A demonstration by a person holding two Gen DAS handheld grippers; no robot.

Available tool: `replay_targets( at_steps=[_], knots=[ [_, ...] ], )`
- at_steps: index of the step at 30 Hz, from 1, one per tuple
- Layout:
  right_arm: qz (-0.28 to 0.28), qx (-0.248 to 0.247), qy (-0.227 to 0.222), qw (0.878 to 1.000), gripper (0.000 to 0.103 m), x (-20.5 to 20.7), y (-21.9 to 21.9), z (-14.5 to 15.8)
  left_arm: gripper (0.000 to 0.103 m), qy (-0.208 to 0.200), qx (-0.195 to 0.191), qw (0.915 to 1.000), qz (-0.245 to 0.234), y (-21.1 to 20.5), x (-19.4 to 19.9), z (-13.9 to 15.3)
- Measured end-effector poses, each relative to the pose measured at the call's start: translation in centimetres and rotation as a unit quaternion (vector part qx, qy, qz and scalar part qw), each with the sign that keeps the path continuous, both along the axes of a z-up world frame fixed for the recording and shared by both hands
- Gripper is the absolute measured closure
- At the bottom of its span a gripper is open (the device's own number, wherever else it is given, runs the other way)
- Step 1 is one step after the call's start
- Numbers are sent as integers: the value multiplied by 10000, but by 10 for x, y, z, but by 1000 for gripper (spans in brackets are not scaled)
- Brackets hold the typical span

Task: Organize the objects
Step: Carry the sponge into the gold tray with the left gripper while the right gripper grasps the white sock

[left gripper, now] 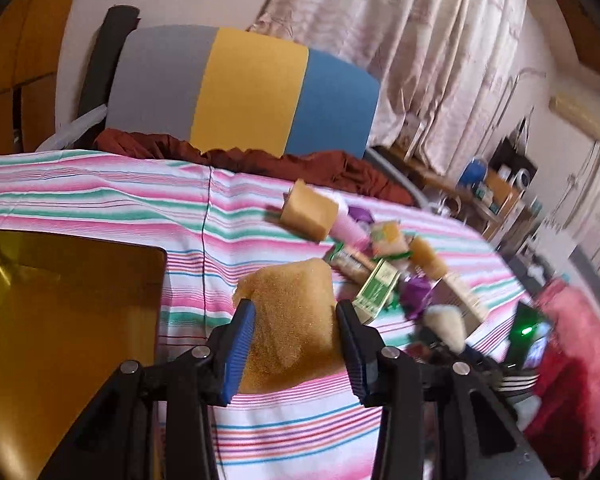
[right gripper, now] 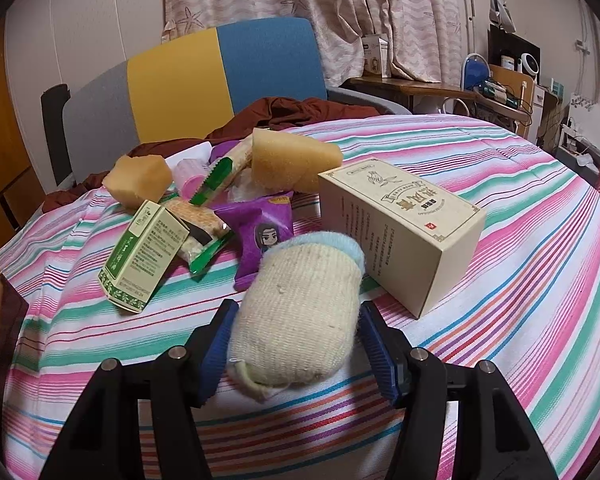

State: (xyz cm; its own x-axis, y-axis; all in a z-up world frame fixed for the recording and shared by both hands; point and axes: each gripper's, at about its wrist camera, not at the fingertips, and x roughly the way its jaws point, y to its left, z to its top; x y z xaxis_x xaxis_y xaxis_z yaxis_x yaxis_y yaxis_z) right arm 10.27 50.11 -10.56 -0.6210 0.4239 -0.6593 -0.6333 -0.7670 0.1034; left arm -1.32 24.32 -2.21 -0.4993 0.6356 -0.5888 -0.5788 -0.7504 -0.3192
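In the left wrist view my left gripper (left gripper: 294,308) is shut on a yellow-brown sponge (left gripper: 292,320), held above the striped cloth (left gripper: 100,200) beside a gold-lined box (left gripper: 60,300) at the left. In the right wrist view my right gripper (right gripper: 298,308) is shut on a rolled cream sock (right gripper: 300,312) with a light blue cuff, its blue pads (right gripper: 220,344) pressing both sides. Behind the sock lies a pile: a green carton (right gripper: 144,256), a purple snack packet (right gripper: 260,232), green-wrapped bars (right gripper: 204,224), two more sponges (right gripper: 292,164) and a cream box (right gripper: 404,232).
A chair (right gripper: 220,76) with a grey, yellow and blue back stands behind the table, with a red-brown cloth (right gripper: 292,112) draped over it. A cluttered desk (right gripper: 440,88) and curtains fill the back right. A red fabric heap (left gripper: 572,360) lies past the table's right edge.
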Motion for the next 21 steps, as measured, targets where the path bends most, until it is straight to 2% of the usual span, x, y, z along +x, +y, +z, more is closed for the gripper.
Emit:
replay_targets(
  at_steps=[5, 9, 11, 14, 17, 21],
  knots=[
    [-17, 24, -19, 10000, 41, 0, 0, 0, 61, 150, 144, 9995, 253, -35, -1, 21],
    [-36, 54, -27, 10000, 41, -1, -1, 0, 61, 268, -73, 9980, 564, -68, -10, 25],
    [-47, 63, -24, 10000, 41, 0, -1, 0, 61, 118, -117, 9974, 706, -84, -18, 21],
    [-77, 117, -6, 9999, 41, 2, -2, 2, 61, -339, -164, 9945, 975, -109, -33, 10],
    [-107, 257, 79, 9996, 41, 7, -7, 6, 61, -831, 158, 9893, 1189, -136, -44, -4],
    [-1, 416, 88, 9991, 41, 14, -20, 11, 61, -703, -142, 9866, 1466, -159, -48, -15]
  ],
)
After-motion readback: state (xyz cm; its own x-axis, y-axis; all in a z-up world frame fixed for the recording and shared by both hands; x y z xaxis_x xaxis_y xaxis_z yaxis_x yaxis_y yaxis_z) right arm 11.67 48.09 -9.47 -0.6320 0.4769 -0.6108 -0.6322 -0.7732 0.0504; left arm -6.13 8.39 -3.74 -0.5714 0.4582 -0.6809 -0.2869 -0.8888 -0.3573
